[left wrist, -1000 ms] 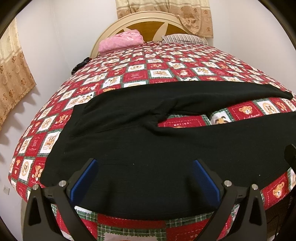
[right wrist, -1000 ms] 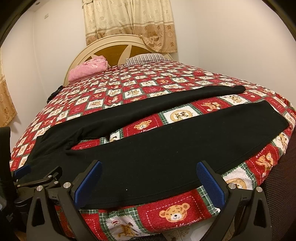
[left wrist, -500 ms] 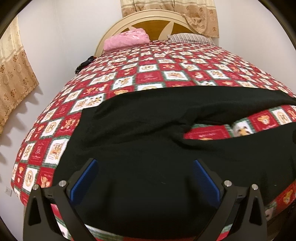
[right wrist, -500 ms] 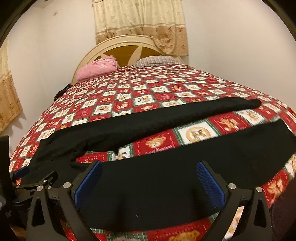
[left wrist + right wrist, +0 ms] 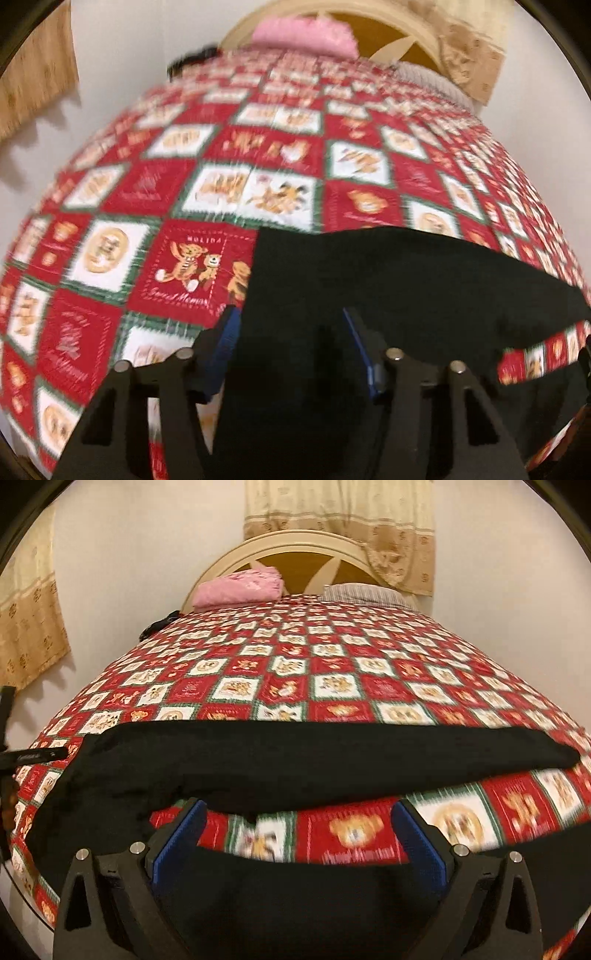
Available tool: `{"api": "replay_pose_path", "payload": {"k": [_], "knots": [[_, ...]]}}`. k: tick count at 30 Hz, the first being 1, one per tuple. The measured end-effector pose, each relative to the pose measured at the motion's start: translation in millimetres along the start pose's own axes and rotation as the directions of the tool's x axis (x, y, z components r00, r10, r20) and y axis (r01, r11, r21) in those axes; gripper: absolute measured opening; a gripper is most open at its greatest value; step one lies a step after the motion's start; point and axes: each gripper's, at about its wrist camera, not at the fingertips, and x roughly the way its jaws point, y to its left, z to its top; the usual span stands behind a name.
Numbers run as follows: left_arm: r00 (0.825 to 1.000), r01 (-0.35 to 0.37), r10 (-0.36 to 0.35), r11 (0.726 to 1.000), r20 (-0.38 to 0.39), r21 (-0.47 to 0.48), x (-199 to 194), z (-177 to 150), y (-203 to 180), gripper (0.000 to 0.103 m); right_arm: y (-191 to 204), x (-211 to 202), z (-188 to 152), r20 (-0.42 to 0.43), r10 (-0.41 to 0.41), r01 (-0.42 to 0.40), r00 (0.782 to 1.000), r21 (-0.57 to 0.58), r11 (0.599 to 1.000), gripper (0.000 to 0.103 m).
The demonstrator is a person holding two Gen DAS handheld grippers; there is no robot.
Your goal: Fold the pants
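Black pants [image 5: 406, 288] lie flat across a red teddy-bear bedspread [image 5: 177, 266], waistband end at the left. My left gripper [image 5: 291, 328] hovers over the waistband's far corner. Its jaws are closing, with the black cloth's edge lying between the blue pads [image 5: 227, 334], which do not pinch it. In the right wrist view the far leg [image 5: 295, 760] and the near leg [image 5: 295, 893] spread apart, with bedspread [image 5: 354, 834] showing between them. My right gripper [image 5: 295, 823] stands wide over the near leg's upper edge. Its jaws are just starting to close and grip nothing.
A pink folded blanket [image 5: 240, 589] and a striped pillow [image 5: 365, 594] lie by the cream headboard [image 5: 295, 544]. Beige curtains [image 5: 340, 520] hang behind it and at the left wall [image 5: 29, 627]. A dark object [image 5: 159, 624] sits at the bed's left edge.
The left gripper has swept left along the pants to the waistband corner and its jaws have narrowed. The right gripper has also shifted left, toward the gap between the legs.
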Motion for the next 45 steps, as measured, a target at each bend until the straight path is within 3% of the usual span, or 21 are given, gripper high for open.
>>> {"api": "replay_pose_path", "payload": {"k": [7,13,16,20,21,22,23,26,27,31,35,40,45], "knots": [[0.998,0.056,-0.057,0.998,-0.034,-0.035,32,19,-4,0.058,-9,70,40,-0.104,0.057,-0.065,0.993,-0.081,0.995,0.091],[0.994,0.108,-0.110,0.993,-0.030,-0.053,38,26,0,0.059,-21,147,76,-0.236,0.162,-0.193,0.958,-0.116,0.974,0.089],[0.991,0.132,-0.133,0.991,-0.034,-0.028,39,28,-2,0.059,-11,174,79,-0.320,0.182,-0.248,0.930,-0.183,0.951,0.081],[0.995,0.100,-0.100,0.995,-0.017,0.006,46,33,-7,0.058,5,192,71,-0.356,0.122,-0.243,0.926,-0.318,0.916,0.064],[0.996,0.088,-0.088,0.996,-0.006,0.010,47,34,-9,0.056,10,189,69,-0.352,0.133,-0.262,0.927,-0.351,0.899,0.046],[0.997,0.078,-0.078,0.997,-0.001,0.016,47,34,-10,0.052,12,186,69,-0.359,0.141,-0.277,0.923,-0.361,0.890,0.036],[0.998,0.065,-0.065,0.998,0.003,0.028,48,35,-12,0.043,15,182,68,-0.368,0.152,-0.292,0.917,-0.363,0.885,0.020],[0.996,0.085,-0.085,0.996,0.004,0.024,45,38,-11,0.020,22,169,69,-0.352,0.125,-0.266,0.928,-0.387,0.883,0.006],[0.994,0.106,-0.106,0.994,0.015,0.011,40,39,-9,0.013,22,163,72,-0.332,0.130,-0.258,0.934,-0.380,0.888,0.006],[0.989,0.111,-0.110,0.994,0.104,0.002,3,41,-8,0.011,14,114,89,-0.227,0.207,-0.269,0.952,-0.291,0.918,0.006],[0.962,0.135,-0.140,0.990,0.233,0.037,-55,25,-9,0.011,16,44,86,-0.120,0.252,-0.277,0.960,-0.305,0.911,0.006],[0.916,0.172,-0.176,0.984,0.359,0.044,-113,-19,6,0.011,17,-34,51,-0.018,0.273,-0.261,0.962,-0.352,0.899,0.006],[0.891,0.198,-0.195,0.980,0.411,0.035,-127,-83,27,0.012,13,-63,-1,-0.012,0.269,-0.252,0.963,-0.387,0.887,0.006]]}}
